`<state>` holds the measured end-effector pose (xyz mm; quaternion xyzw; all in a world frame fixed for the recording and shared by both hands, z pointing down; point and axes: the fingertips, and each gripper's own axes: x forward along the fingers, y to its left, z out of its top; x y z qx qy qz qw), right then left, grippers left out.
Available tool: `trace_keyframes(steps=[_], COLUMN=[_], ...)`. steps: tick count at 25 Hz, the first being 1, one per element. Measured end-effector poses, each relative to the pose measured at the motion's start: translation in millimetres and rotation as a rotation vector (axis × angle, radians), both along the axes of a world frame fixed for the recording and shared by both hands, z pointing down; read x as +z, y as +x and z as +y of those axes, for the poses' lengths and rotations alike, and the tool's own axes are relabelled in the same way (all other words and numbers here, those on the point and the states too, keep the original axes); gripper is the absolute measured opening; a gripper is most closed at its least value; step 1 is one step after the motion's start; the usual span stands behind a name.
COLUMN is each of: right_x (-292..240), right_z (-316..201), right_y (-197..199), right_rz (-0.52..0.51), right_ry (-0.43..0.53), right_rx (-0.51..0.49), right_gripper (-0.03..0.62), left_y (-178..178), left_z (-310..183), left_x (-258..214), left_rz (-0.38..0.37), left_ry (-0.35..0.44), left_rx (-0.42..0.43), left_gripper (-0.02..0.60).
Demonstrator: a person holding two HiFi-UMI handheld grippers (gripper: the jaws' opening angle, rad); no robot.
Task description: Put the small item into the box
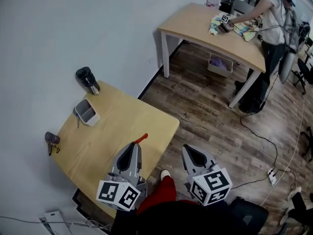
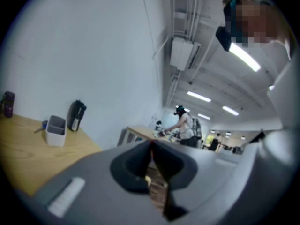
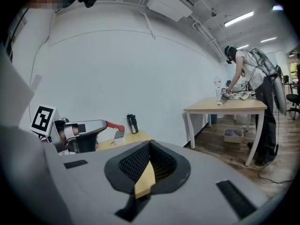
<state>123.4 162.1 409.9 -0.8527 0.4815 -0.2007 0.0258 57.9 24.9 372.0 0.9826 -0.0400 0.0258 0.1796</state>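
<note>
A small white open-topped box [image 1: 87, 112] [image 2: 56, 130] stands near the wall on the wooden table [image 1: 122, 126]. My left gripper [image 1: 137, 143] [image 2: 150, 143] hovers over the table's near right part, well short of the box. Its jaws are shut on a small red item [image 1: 141, 138] [image 3: 114, 125] that sticks out past the tips; in the left gripper view it shows only as a thin red line. My right gripper [image 1: 189, 151] [image 3: 150, 144] is off the table's right edge, above the floor, shut with nothing in it.
A black upright object [image 1: 87, 79] [image 2: 75, 115] stands by the wall behind the box. A dark purple item [image 1: 51, 139] sits at the table's left edge. A person works at a second table [image 1: 215, 31] far back. Cables and a power strip [image 1: 272, 176] lie on the floor.
</note>
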Motion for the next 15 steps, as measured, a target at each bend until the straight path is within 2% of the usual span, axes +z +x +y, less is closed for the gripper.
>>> trace_keyframes(steps=[7, 15], right_x=[4.5, 1.0], right_z=[-59.6, -111.9], right_y=[19.6, 20.0], right_rz=[-0.015, 0.006], right_ry=[-0.034, -0.066], right_rx=[-0.1, -0.208], right_gripper=[0.008, 0.008], left_y=[15.5, 1.9], left_z=[-42.1, -89.6], left_x=[5.9, 2.7], left_rz=[-0.001, 0.027], left_ry=[-0.032, -0.053], left_rx=[-0.066, -0.179], left_gripper=[0.015, 0.015])
